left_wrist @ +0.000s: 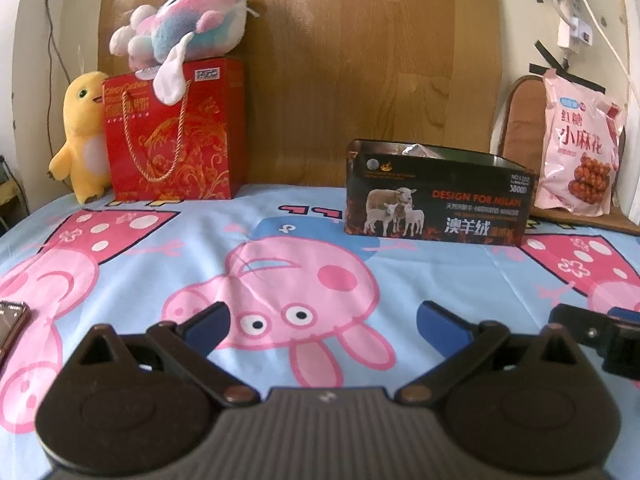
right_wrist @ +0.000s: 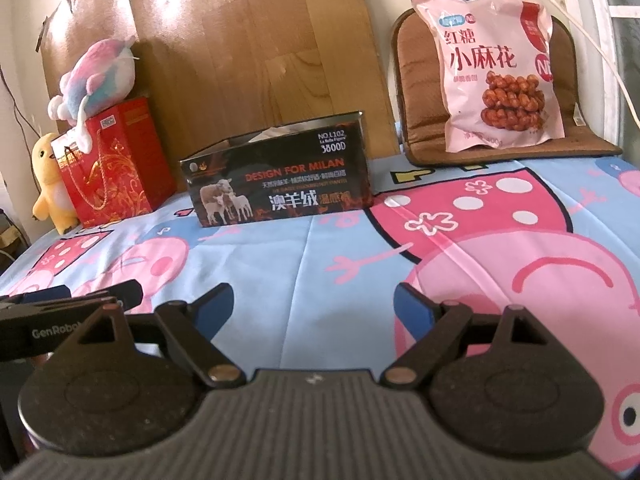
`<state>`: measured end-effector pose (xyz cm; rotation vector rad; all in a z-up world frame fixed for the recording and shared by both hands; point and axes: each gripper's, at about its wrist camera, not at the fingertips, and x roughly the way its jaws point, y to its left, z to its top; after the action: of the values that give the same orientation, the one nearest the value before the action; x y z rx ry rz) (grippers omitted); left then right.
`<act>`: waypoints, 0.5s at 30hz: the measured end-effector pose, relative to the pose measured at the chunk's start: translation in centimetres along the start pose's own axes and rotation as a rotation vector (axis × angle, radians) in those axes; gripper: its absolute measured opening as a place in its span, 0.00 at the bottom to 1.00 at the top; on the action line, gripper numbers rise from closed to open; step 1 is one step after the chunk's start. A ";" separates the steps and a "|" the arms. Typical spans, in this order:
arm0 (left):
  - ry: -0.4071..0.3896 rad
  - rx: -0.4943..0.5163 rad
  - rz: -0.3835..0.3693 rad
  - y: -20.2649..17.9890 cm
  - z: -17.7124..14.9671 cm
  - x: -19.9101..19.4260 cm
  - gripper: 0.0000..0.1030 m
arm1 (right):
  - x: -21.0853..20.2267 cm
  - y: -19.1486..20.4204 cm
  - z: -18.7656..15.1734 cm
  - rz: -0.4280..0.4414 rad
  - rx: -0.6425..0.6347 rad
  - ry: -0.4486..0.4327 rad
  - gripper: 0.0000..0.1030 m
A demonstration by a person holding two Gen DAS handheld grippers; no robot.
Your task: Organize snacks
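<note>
Holding both claws low over the cartoon-pig bedsheet (right_wrist: 280, 264), I have nothing in either one. My right gripper (right_wrist: 313, 304) is spread wide, blue pads apart with only cloth between them; my left gripper (left_wrist: 322, 326) is spread just the same.

The pink snack bag (right_wrist: 496, 68) sits well ahead of my right claw and off to its right, propped upright against a brown cushion (right_wrist: 416, 92) at the far edge of the bed. Ahead and slightly left of that claw stands the black open-topped box (right_wrist: 280, 184) with sheep printed on its front, and something crinkly shows above its rim; I judge that is where the bag belongs.

I expect the bag to be light, puffy and slick: a sealed film pouch with air inside and brittle fried twists that would crack under a hard squeeze. The belly would likely bulge and slide out from between my pads. My best hold, I think, is the flat crimped seam along the top edge, or an upper corner, pinched gently so the bag hangs below.

The red gift bag (right_wrist: 116, 168) and plush toys (right_wrist: 96, 76) are far off to the left, out of my way.
</note>
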<state>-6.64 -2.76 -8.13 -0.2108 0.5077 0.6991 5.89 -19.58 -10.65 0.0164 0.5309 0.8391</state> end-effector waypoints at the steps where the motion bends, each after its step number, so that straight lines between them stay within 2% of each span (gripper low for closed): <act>1: 0.011 -0.005 0.002 0.1 0.0 0.0 1.00 | -0.1 -0.1 0.0 0.004 -0.001 -0.003 0.87; 4: 0.056 -0.008 0.029 0.3 0.0 -0.3 1.00 | -0.3 0.0 -0.1 -0.001 -0.005 -0.002 0.86; 6: 0.055 -0.010 0.049 0.6 0.0 -1.2 1.00 | -0.9 0.0 -0.3 -0.014 0.005 0.016 0.86; 11: -0.001 0.008 0.106 -0.1 0.9 -4.8 1.00 | -4.4 -0.6 0.2 0.017 0.076 -0.005 0.87; 15: -0.046 0.012 0.073 -0.9 2.1 -7.6 1.00 | -6.9 -0.5 1.7 0.030 0.081 -0.053 0.89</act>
<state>-10.23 -6.92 -2.38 -0.1651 0.4770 0.7705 3.25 -24.49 -6.25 0.1211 0.5153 0.8436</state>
